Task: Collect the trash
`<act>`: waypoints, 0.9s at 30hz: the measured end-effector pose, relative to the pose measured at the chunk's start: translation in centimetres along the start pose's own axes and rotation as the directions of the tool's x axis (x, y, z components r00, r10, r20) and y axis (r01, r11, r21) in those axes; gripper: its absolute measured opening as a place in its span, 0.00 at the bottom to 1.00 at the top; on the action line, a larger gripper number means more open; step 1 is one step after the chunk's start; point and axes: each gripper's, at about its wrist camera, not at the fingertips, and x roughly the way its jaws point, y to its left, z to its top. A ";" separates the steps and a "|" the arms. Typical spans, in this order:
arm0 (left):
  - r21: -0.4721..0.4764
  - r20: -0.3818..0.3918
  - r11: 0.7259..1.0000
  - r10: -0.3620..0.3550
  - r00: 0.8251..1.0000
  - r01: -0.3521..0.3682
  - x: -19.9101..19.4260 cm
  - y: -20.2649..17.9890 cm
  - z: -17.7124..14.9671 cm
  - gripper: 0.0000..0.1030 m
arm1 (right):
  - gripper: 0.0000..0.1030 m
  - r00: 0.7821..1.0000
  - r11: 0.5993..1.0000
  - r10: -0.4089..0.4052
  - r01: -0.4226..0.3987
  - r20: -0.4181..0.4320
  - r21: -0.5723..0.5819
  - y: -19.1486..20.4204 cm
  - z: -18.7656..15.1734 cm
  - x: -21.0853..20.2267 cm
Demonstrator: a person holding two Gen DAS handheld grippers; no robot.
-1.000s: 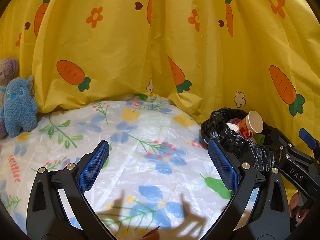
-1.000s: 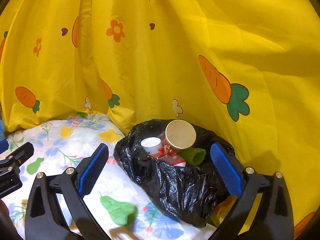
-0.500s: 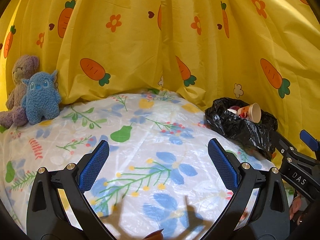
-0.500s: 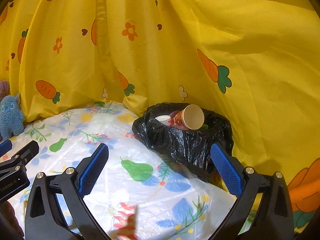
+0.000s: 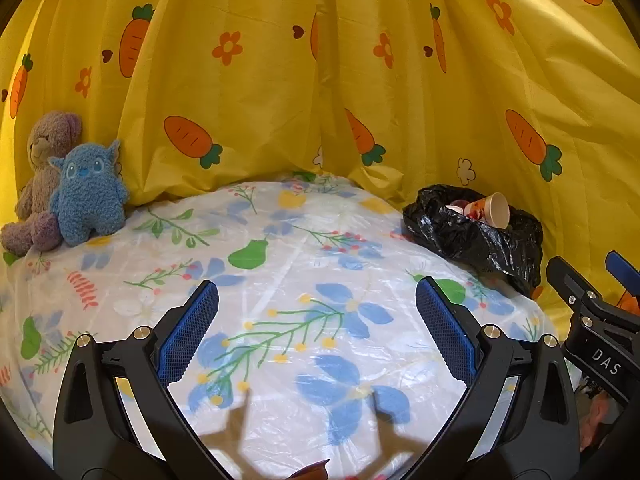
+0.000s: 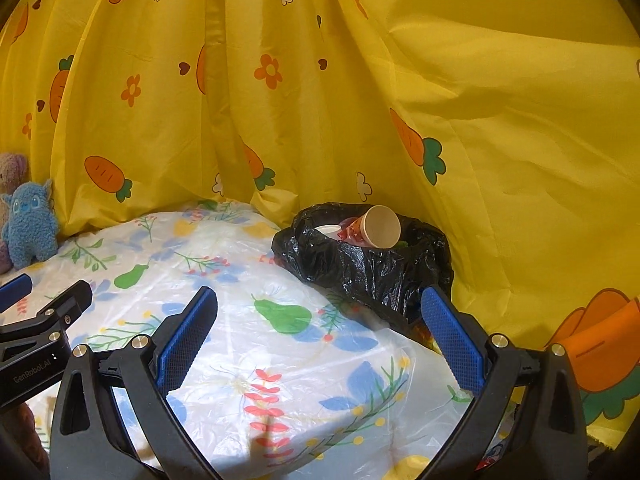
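Right wrist view suggests collecting is about done: black bag (image 6: pixel 362 270) at the table's (image 6: pixel 280 360) far corner holds a paper cup (image 6: pixel 380 226), seemingly no litter remains, both grippers' jaws wide, empty.

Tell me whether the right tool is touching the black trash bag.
Cannot tell. In the right wrist view the open right tool has its right pad overlapping the black trash bag in the image; neither a gap nor contact shows plainly.
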 end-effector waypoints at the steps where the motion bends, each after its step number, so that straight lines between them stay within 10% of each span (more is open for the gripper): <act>1: 0.004 0.001 1.000 0.001 1.000 -0.001 -0.1 0.0 0.0 0.95 | 0.95 1.000 1.000 -0.002 0.002 0.001 0.000 0.0 0.0 -0.1; 27: -0.027 -0.006 1.000 -0.015 1.000 0.014 -0.4 0.2 -0.1 0.95 | 0.95 1.000 1.000 0.001 -0.001 0.016 -0.010 0.6 0.2 -0.9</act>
